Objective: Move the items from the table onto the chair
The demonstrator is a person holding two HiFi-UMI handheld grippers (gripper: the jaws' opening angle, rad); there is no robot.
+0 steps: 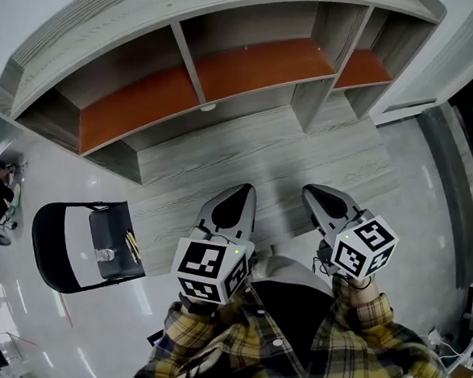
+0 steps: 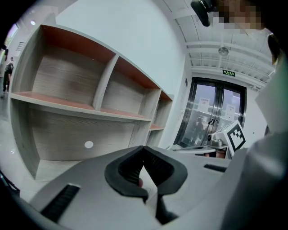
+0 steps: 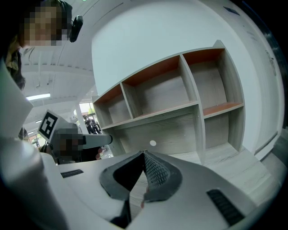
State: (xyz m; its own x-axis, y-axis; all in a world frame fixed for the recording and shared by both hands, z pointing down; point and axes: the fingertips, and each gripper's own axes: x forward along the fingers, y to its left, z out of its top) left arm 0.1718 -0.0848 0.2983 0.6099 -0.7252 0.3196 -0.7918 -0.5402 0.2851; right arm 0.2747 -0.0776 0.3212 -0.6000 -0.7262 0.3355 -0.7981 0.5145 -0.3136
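- Closed, empty: left gripper point(image 1: 239, 198), right gripper point(image 1: 316, 196), above bare table point(image 1: 298, 151).
- Risk: knocking chair point(image 1: 51, 246), spilling items point(image 1: 132, 246) off seat edge.
- Risk: hunting for more where none shows.

Black chair point(image 1: 110, 225) stands left of the grey wood-grain worktop point(image 1: 258, 154). On its seat: small clear item point(image 1: 105, 255), too small to identify, just beside thin yellow sticks point(image 1: 132, 246) lying flat.

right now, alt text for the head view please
A person in plaid holds the left gripper and right gripper, jaws shut and empty, over a grey wooden desk with open shelves. A black chair at left carries a few small items.
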